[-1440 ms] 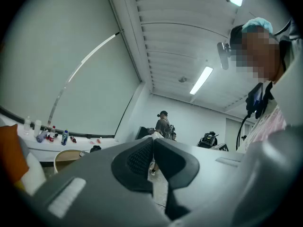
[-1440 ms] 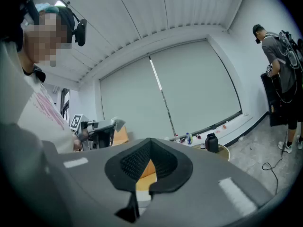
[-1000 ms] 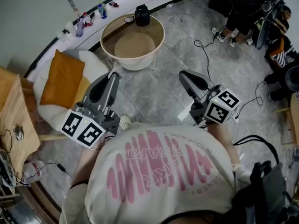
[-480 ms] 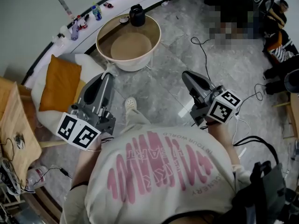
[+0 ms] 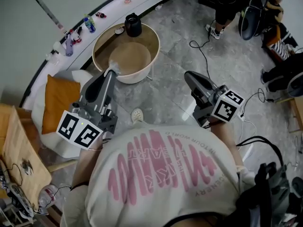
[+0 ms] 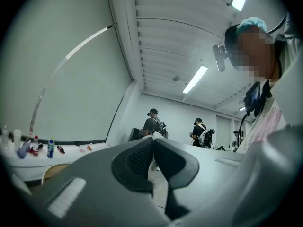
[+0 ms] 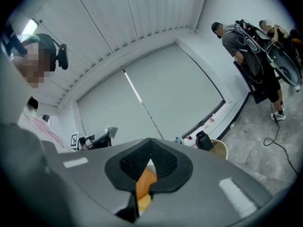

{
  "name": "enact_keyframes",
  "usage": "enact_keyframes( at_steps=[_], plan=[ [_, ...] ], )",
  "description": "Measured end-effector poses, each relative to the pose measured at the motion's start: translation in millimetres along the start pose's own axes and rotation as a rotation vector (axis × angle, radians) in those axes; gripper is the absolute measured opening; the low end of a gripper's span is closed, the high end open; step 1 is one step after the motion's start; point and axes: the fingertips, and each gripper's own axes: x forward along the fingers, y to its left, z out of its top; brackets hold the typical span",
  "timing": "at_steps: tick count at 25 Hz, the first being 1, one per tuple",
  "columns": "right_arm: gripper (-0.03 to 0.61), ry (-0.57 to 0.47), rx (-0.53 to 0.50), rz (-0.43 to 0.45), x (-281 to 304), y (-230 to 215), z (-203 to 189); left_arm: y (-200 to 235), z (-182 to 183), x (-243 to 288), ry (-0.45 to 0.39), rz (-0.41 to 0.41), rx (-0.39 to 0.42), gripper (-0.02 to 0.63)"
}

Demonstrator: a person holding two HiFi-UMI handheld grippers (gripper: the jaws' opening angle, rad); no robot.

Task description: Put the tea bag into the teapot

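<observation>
- Right gripper (image 5: pixel 188 74), near right: jaws clenched tip to tip with nothing in them. The orange in the slot below the tips is the cushion (image 5: pixel 57 103) beyond.
- Left gripper (image 5: pixel 111 73), near left: jaws closed on the tea bag (image 5: pixel 113 68), as in the two earlier frames. Only a white corner shows past the tips.
- Change: over the last second the table (image 5: pixel 137 74) has drawn nearer and slid left in the head view. The left tips stood short of its near wall before and now overlap it. We read this as the walk-up nearly done, with the carry intact and the drop still to come.
- Tea bag, pointing: the corner stands out past the tips along the line of the jaws, away from us and toward the table. Most of the bag is hidden, so we cannot settle its long axis.
- Teapot (image 5: pixel 133 26), far: dark and upright on the table's far rim, well apart from the bag. We cannot tell whether its mouth is open.
</observation>
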Motion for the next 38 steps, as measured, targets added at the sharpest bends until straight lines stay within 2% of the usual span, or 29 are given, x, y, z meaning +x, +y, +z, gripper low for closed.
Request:
enact_keyframes(
  at_steps=[7,18,26,38],
  plan=[
    [0.006,-0.006,-0.008,0.005,74.9,-14.1,23.9,66.8,17.3,34.3,0.03,-0.041,0.013,0.021],
    [0.006,-0.014,-0.005,-0.062,156.1,-37.7,49.1,161.4,41.1,80.3,0.036,-0.099,-0.017,0.021],
    [0.006,-0.01,0.004,-0.085,199.5,-48.8,44.5,206.1,34.1,91.9,0.065,-0.123,-0.043,0.021],
    [0.006,0.053,-0.007,-0.131,241.2,-50.1,31.8,247.0,35.1,97.1,0.039,-0.155,-0.078,0.021]
  ],
)
